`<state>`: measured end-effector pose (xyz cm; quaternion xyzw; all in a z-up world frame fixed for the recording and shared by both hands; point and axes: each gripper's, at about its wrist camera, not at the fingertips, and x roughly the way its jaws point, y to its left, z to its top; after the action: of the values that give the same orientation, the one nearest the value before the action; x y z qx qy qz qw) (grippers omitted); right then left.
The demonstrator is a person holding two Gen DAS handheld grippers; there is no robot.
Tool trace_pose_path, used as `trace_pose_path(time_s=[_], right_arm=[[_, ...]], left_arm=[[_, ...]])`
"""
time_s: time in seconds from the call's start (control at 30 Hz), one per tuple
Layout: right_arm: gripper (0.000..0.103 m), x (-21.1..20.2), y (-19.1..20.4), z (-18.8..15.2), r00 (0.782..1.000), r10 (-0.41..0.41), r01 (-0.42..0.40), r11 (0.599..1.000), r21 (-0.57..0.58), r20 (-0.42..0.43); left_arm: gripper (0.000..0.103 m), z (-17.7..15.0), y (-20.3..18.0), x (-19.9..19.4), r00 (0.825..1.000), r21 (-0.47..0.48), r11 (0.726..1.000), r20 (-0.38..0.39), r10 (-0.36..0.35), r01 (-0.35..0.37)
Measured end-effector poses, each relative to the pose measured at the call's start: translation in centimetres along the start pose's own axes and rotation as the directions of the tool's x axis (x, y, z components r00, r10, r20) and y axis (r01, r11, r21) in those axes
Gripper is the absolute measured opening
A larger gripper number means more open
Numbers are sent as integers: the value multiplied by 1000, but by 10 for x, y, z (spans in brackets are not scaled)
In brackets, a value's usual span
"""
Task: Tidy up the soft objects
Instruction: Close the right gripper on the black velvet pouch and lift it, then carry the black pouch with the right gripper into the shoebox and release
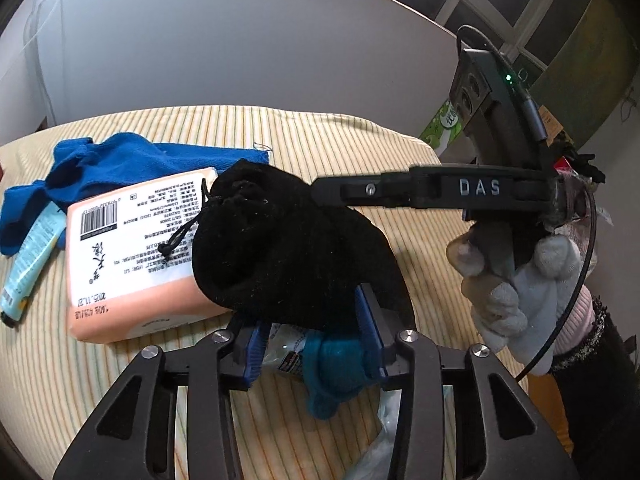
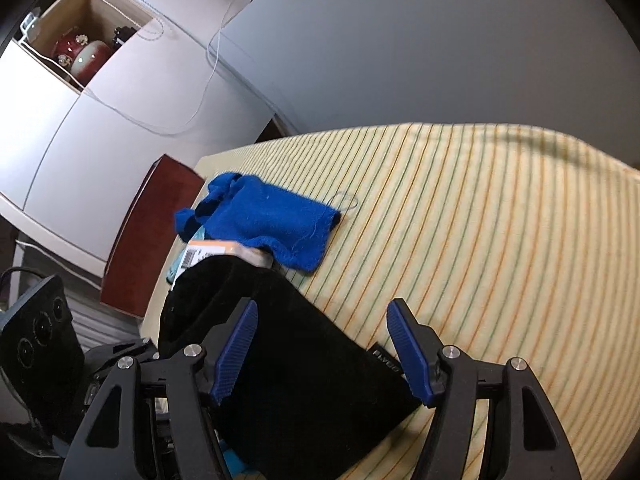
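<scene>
A black drawstring pouch (image 1: 280,240) lies on the striped table, partly over a peach tissue pack (image 1: 132,252). A blue cloth (image 1: 132,164) lies behind them. My left gripper (image 1: 316,344) sits at the pouch's near end; its blue pads are closed on a teal soft object (image 1: 336,372) in clear wrap. My right gripper (image 2: 324,344) is open above the pouch (image 2: 288,360), nothing between its pads. The right gripper also shows in the left wrist view (image 1: 320,190), with its tip at the pouch's top. The blue cloth (image 2: 268,220) and tissue pack (image 2: 224,250) lie beyond.
A light blue tube (image 1: 28,264) lies at the table's left edge. The yellow striped tablecloth (image 2: 500,240) stretches right. A dark red cabinet (image 2: 148,232) stands beside the table, with white cupboards (image 2: 100,120) behind. A gloved hand (image 1: 520,280) holds the right gripper.
</scene>
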<state>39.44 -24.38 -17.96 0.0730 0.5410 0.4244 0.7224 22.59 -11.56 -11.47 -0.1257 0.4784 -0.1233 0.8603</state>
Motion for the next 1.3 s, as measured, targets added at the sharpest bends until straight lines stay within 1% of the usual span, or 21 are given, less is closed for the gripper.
trace_pose_path(time_s=[0.2, 0.23, 0.27, 0.3, 0.37, 0.47, 0.5, 0.57, 0.7, 0.73, 0.77, 0.9, 1.0, 1.17, 1.3], right_arm=[[63, -1, 10, -10, 999, 37, -38, 998, -50, -33], [60, -1, 13, -13, 999, 29, -32, 998, -59, -37], [53, -2, 15, -14, 999, 29, -32, 998, -62, -38], [50, -3, 15, -16, 999, 29, -31, 998, -58, -36], [37, -8, 13, -19, 999, 41, -42, 998, -41, -25], [29, -16, 8, -20, 997, 72, -73, 997, -5, -10], [28, -17, 7, -20, 997, 70, -70, 998, 1, -9], [16, -18, 8, -22, 997, 72, -71, 997, 12, -3], [8, -27, 14, -25, 1000, 16, -16, 1000, -10, 21], [4, -28, 16, -26, 1000, -7, 7, 1000, -13, 28], [2, -31, 16, -27, 999, -31, 32, 999, -10, 36], [2, -40, 23, -28, 996, -59, 60, 998, -3, 74], [2, -51, 31, -32, 992, -72, 73, 997, -6, 99], [2, -74, 59, -34, 984, -95, 100, 995, -25, 151], [2, -83, 83, -32, 981, -94, 103, 994, -44, 170]], left_arm=[[35, 5, -6, 1, 1000, 34, 999, 25, 5, -5], [35, 5, -8, 1, 1000, 39, 999, 29, 6, -7], [34, 6, -10, 2, 1000, 44, 999, 30, 3, -4], [33, 8, -11, 3, 1000, 46, 999, 31, 3, -4], [31, 11, -16, 3, 999, 57, 998, 40, -1, -2], [28, 21, -24, 4, 999, 70, 998, 51, -11, 7], [27, 25, -25, 6, 998, 75, 997, 54, -11, 7], [24, 30, -29, 9, 998, 82, 997, 65, -7, 1], [22, 36, -36, 12, 996, 97, 995, 88, -7, -2], [21, 37, -37, 12, 995, 102, 995, 96, -8, -1], [20, 38, -39, 11, 995, 108, 994, 103, -13, 2], [19, 38, -41, 7, 992, 114, 993, 122, -32, 18], [19, 38, -39, -4, 989, 119, 992, 140, -54, 38], [19, 37, -29, -34, 979, 134, 989, 182, -91, 68], [19, 33, -20, -60, 970, 130, 988, 214, -110, 84]])
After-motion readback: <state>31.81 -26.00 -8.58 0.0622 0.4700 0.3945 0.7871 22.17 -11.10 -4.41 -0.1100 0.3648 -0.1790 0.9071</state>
